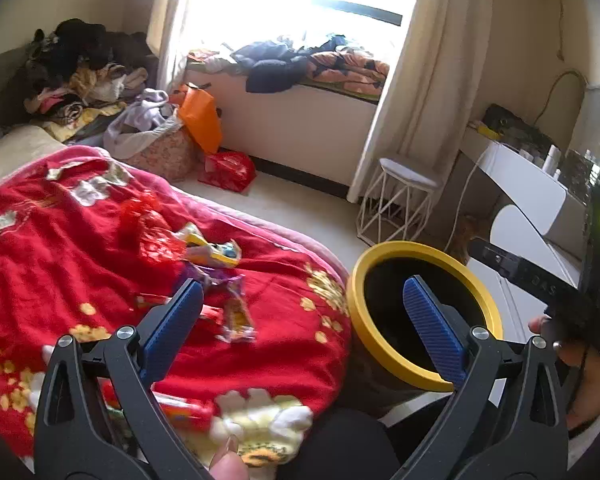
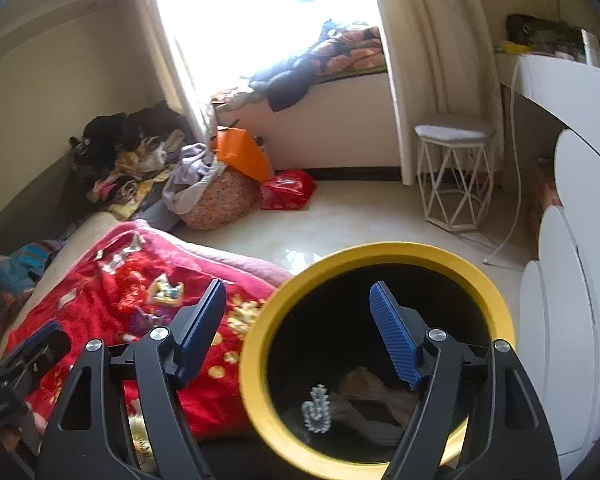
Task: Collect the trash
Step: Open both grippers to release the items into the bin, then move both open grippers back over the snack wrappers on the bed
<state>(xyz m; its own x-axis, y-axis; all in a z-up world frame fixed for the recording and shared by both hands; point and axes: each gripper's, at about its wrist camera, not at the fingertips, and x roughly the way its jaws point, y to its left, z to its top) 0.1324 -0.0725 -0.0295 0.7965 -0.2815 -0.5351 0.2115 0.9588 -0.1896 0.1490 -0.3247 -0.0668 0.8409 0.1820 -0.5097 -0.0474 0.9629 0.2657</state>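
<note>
A black bin with a yellow rim [image 1: 384, 250] stands on the floor beside the bed. My left gripper [image 1: 303, 284] is open and empty; its left finger hangs over the red blanket [image 1: 80, 264] and its right finger over the bin's mouth. Several snack wrappers lie on the blanket: a yellow one [image 1: 216, 250], a purple one [image 1: 222, 278] and an orange-white one [image 1: 238, 320]. My right gripper [image 2: 299, 285] is open and empty above the bin's rim [image 2: 380, 250]. Inside the bin lie a silvery scrap [image 2: 318, 404] and crumpled beige paper [image 2: 376, 396].
A white wire stool [image 1: 400, 204] and a white dresser [image 1: 540, 196] stand right of the bin. Piled clothes [image 1: 80, 76], an orange bag [image 1: 200, 116] and a red bag [image 1: 228, 170] crowd the far floor below the window seat. A red-orange pack [image 1: 184, 408] lies near the blanket's front edge.
</note>
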